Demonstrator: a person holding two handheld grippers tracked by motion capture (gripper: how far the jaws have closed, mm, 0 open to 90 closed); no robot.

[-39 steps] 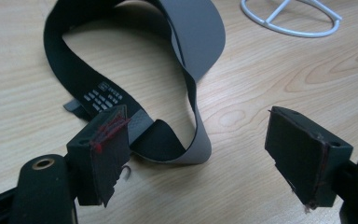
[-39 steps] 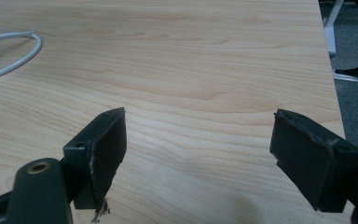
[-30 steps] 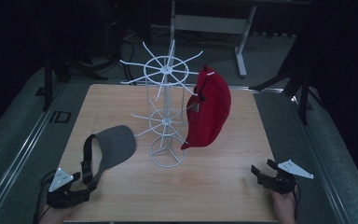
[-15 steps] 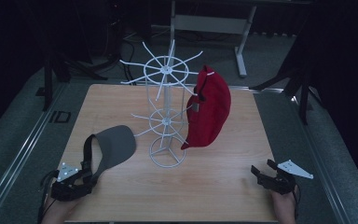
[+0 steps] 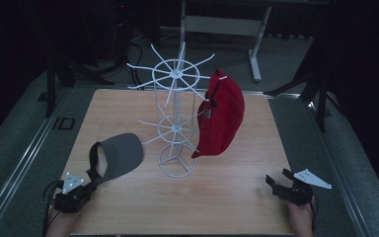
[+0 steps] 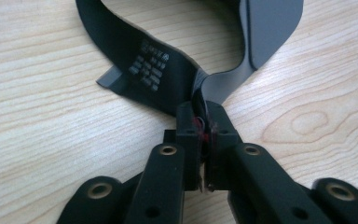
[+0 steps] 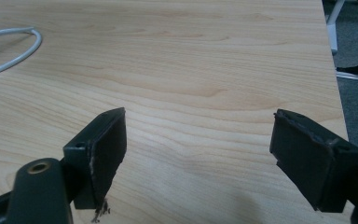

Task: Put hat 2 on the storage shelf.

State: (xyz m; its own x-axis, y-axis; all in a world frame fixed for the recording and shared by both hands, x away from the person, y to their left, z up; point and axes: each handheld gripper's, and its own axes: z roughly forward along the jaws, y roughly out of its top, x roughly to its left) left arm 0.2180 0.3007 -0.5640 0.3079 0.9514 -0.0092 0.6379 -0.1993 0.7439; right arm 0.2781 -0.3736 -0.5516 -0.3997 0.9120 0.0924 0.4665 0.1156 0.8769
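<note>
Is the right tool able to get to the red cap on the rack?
Probably yes. The right tool is open and holds nothing, and bare table lies between it and the red cap, which hangs on the rack's near side.

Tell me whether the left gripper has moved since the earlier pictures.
Yes. The left gripper has edged toward the white wire rack, and its jaws have just been closing onto the strap of the grey visor.

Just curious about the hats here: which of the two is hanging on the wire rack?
The red cap hangs on the white wire rack. The grey visor lies on the table, its strap pinched by the left tool.
</note>
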